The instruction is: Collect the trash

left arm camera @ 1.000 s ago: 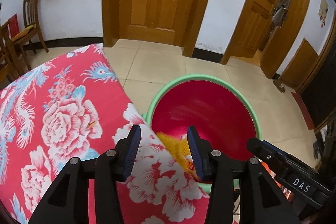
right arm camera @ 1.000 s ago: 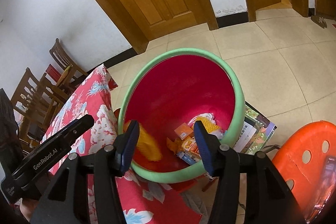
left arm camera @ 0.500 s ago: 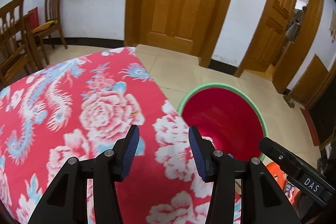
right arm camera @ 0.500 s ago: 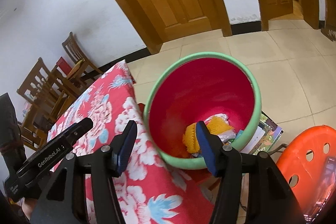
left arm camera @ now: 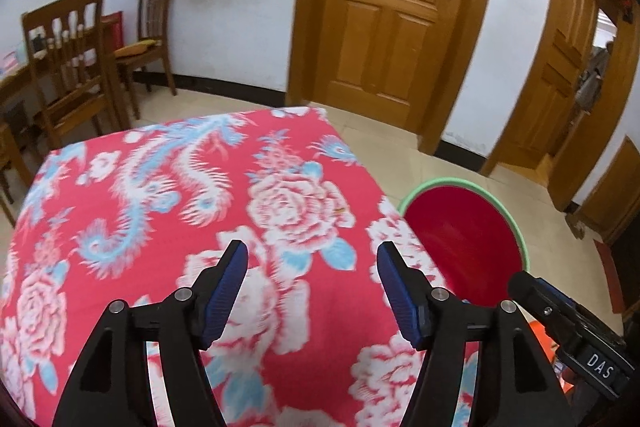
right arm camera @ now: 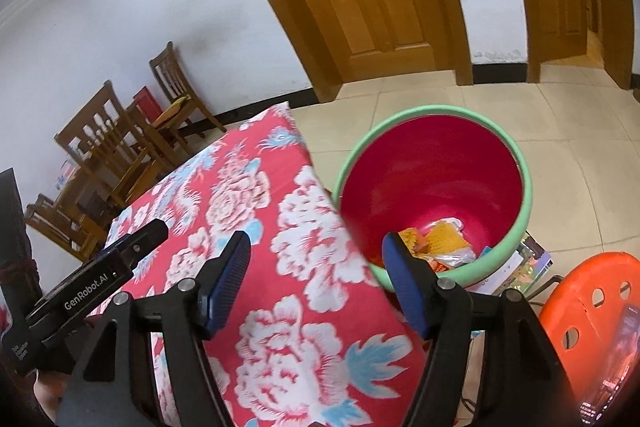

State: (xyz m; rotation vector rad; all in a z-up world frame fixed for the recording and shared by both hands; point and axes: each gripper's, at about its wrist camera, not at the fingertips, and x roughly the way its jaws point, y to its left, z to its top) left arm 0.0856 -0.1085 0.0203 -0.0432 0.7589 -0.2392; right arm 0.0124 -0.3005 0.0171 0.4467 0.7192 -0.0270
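Both your tools have swung back from over the bin [right arm camera: 434,203] to the table [left arm camera: 168,227] — the left tool [left arm camera: 312,267] and right tool [right arm camera: 316,259] now hang over its floral cloth, jaws opening with nothing between them. The trash [right arm camera: 440,245] lies at the bottom of the bin beside the table. No litter shows on the cloth — this drop looks done, so you're free for another pick.

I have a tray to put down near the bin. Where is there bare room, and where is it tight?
The floral tablecloth shows nothing lying on it from its far edge by the wooden chairs to the grippers. The tiled floor between the bin and the doors is bare too. Tight: the gap holding magazines between bin and orange stool.
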